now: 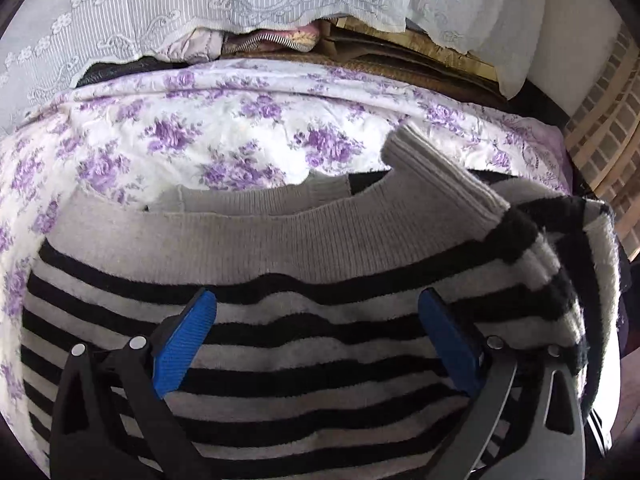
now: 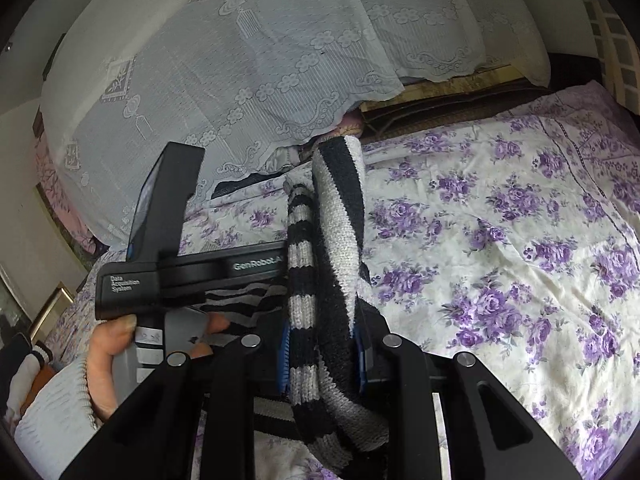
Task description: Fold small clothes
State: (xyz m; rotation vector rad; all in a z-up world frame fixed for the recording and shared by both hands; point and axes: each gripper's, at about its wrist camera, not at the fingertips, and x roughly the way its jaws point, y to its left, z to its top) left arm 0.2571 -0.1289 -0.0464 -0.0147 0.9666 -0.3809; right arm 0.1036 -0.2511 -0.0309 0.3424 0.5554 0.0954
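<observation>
Purple-flowered white bedsheet [image 1: 224,136] fills the middle of the left wrist view, with a lace curtain [image 1: 120,12] across the top and a brick-patterned wall cut off at the right edge. Under the curtain's hem a few bundled items are too squeezed together to identify. Low in that frame the black-and-white striped sweater [image 1: 304,344] lies spread on the sheet, its grey ribbed band toward the top and a ribbed cuff [image 1: 436,172] folded across the upper right. The left gripper [image 1: 316,340] stands wide above the stripes, its blue pads apart and pressing on nothing.

At lower left of the right wrist view, a hand [image 2: 116,356] in a white knit sleeve holds the left gripper's black body, which hides part of the sweater behind it. At lower centre the right gripper [image 2: 324,356] is narrow, clamped on a bunched strip of the sweater that rises to mid-frame; the blue pads mostly vanish behind the knit. Sheet fills the right.
</observation>
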